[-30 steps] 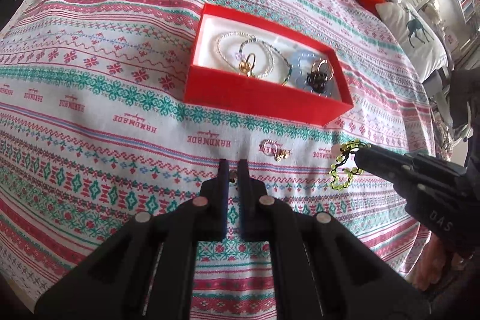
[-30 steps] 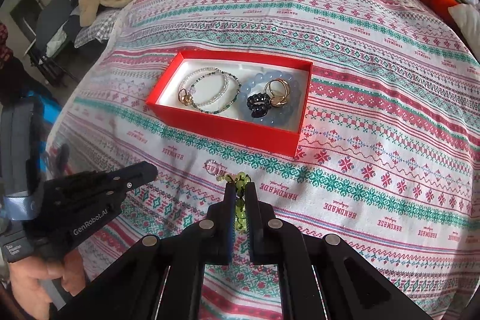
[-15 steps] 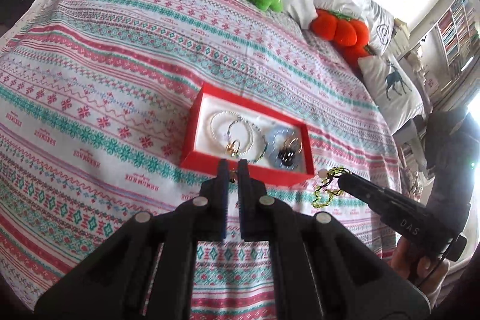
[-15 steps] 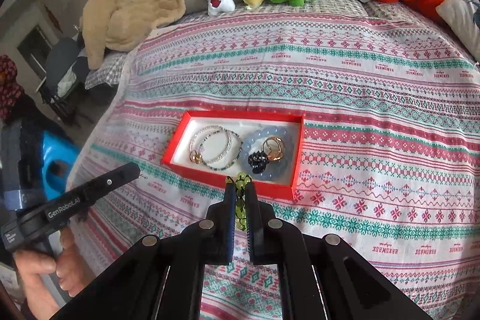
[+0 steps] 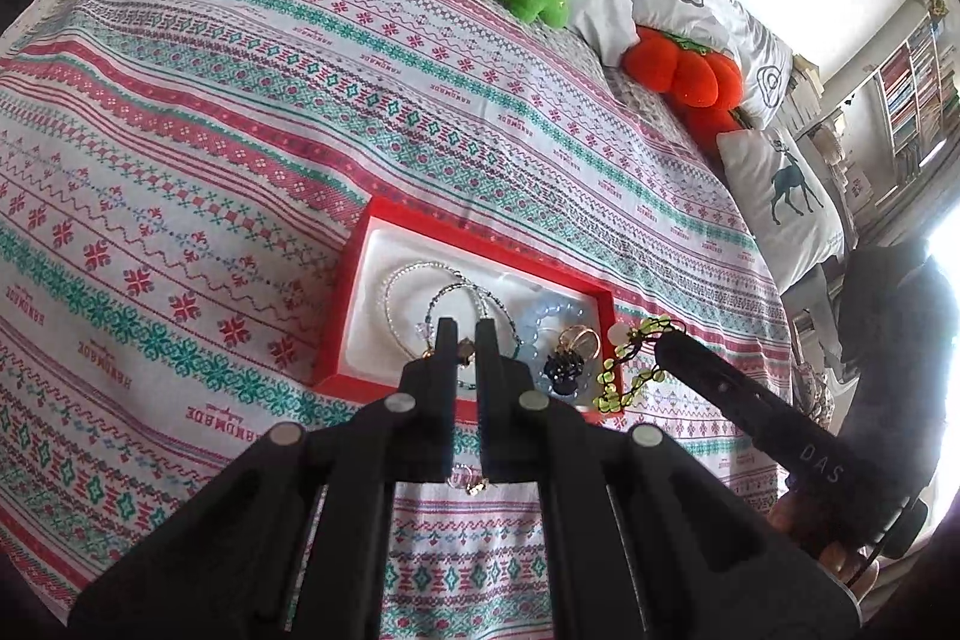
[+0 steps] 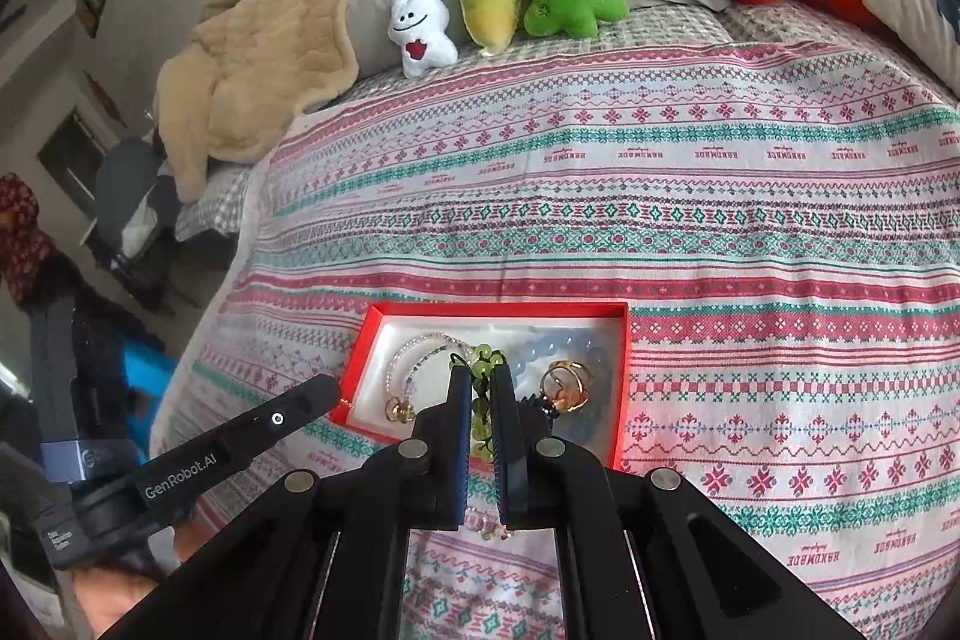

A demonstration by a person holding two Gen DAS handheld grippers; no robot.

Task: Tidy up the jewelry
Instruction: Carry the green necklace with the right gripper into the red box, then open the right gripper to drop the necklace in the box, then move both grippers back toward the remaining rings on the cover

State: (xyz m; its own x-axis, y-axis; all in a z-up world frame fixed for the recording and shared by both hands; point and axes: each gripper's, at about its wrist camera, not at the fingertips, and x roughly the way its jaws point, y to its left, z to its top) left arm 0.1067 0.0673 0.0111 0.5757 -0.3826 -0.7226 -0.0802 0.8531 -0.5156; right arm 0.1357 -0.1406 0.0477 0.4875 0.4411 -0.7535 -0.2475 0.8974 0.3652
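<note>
open bedspread [image 6: 750, 232] all round red box [image 6: 621, 388]

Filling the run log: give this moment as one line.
right tongs: shut on green bead bracelet | left tongs: shut on small earring | red box: below

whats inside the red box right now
Inside the red box: two beaded bracelets, a pale blue bead bracelet, gold rings and a dark charm. The hand-held grippers cover part of the near edge, so anything there is hidden.
</note>
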